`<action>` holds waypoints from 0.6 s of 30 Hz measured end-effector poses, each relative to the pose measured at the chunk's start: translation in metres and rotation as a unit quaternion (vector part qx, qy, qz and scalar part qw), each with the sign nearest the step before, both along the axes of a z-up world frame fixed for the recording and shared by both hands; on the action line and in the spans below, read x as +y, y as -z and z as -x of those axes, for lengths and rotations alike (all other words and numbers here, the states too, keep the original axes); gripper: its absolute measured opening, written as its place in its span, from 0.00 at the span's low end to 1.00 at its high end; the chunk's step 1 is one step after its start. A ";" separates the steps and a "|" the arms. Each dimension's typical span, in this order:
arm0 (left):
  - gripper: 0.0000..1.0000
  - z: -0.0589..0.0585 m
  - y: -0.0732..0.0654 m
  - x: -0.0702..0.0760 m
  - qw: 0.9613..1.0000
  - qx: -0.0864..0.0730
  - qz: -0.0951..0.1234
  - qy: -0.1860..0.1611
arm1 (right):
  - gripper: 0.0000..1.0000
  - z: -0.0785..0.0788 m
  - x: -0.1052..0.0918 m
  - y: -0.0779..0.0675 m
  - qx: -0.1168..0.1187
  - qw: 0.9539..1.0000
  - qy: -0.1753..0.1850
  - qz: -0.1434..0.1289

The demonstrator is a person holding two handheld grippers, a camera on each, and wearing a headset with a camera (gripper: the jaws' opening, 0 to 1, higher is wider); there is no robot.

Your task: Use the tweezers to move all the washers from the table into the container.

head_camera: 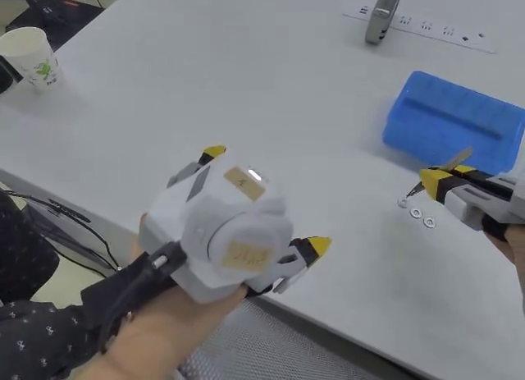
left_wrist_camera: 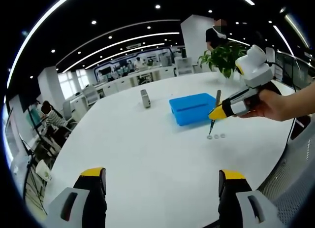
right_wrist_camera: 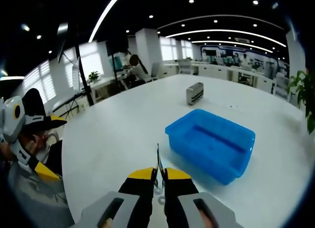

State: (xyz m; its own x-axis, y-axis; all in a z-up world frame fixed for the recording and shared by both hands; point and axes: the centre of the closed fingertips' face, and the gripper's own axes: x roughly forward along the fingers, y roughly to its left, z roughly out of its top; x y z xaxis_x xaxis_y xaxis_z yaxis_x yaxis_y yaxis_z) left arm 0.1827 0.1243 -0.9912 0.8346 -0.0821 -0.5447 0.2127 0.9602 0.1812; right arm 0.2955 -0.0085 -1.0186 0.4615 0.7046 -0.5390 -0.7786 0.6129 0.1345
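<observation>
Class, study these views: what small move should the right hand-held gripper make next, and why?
Probably lower the tweezers onto the nearest washer and pinch it. The right hand-held gripper is shut on the tweezers, whose tips hang close to the washers, which lie on the table beside the container.

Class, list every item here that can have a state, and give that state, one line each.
Left yellow-tipped gripper: open, empty.
Right yellow-tipped gripper: shut on thin metal tweezers.
Blue plastic container: open-topped, no washers seen inside.
Small metal washers: lying on the white table, outside the container.
White paper cup: upright.
</observation>
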 end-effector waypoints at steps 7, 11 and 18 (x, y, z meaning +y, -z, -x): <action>0.97 0.000 0.001 0.001 1.000 0.000 -0.001 -0.001 | 0.03 0.000 0.000 0.003 -0.001 1.000 0.003 0.007; 0.97 0.000 0.001 0.001 1.000 0.000 -0.001 -0.001 | 0.03 -0.002 -0.001 0.008 -0.001 1.000 0.000 0.013; 0.97 0.001 0.001 0.001 1.000 0.001 -0.001 -0.001 | 0.02 0.001 0.002 0.008 -0.023 0.999 -0.016 0.029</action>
